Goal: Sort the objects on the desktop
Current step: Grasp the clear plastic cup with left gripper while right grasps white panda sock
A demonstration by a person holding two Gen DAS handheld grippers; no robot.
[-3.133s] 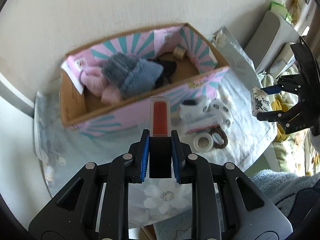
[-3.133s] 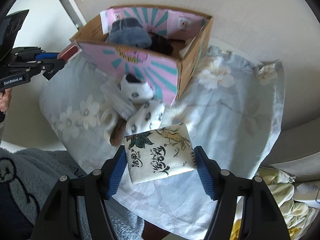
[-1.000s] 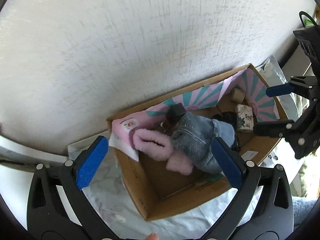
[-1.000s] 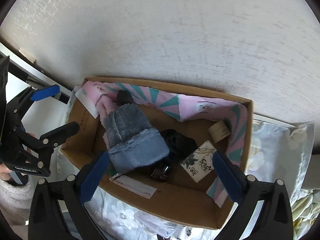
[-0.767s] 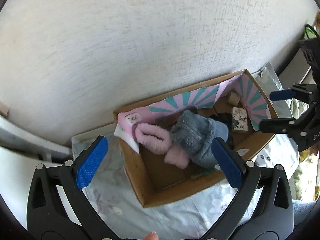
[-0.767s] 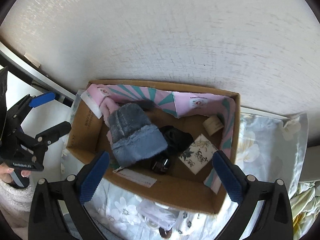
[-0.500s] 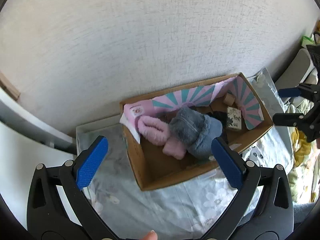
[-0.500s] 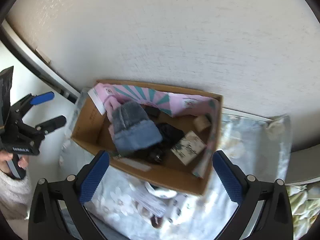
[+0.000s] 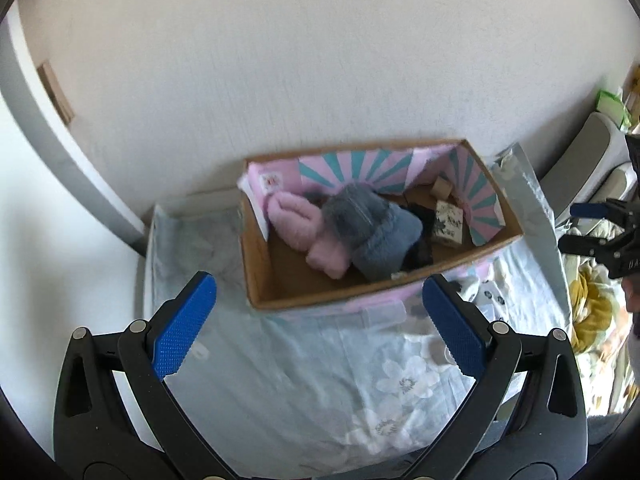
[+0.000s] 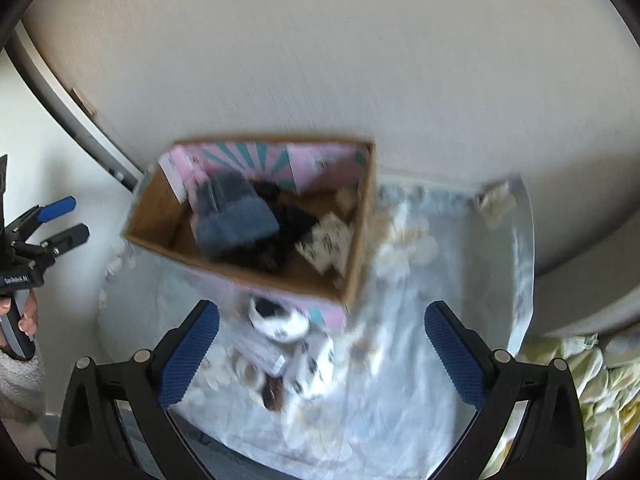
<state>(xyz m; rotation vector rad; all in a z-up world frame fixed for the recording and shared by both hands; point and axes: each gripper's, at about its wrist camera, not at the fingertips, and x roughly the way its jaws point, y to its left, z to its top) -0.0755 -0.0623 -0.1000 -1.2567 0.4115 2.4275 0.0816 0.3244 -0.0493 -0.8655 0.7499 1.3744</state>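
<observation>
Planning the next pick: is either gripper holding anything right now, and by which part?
Nothing is held. The left gripper and right gripper are both open and empty.

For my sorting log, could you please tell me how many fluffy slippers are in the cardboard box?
2: a pink slipper at the box's left end and a grey-blue slipper overlapping it mid-box. Others may be hidden underneath.

Brown cardboard box point(image 9: 256, 264), its inner walls pink with teal rays. Inside it: a fluffy pink item point(image 9: 298, 222), a grey-blue fleece point(image 9: 372, 232), a white packet point(image 9: 448, 222) with black flowers. Under the box, pale blue cloth point(image 9: 320, 368) with white blossoms.
</observation>
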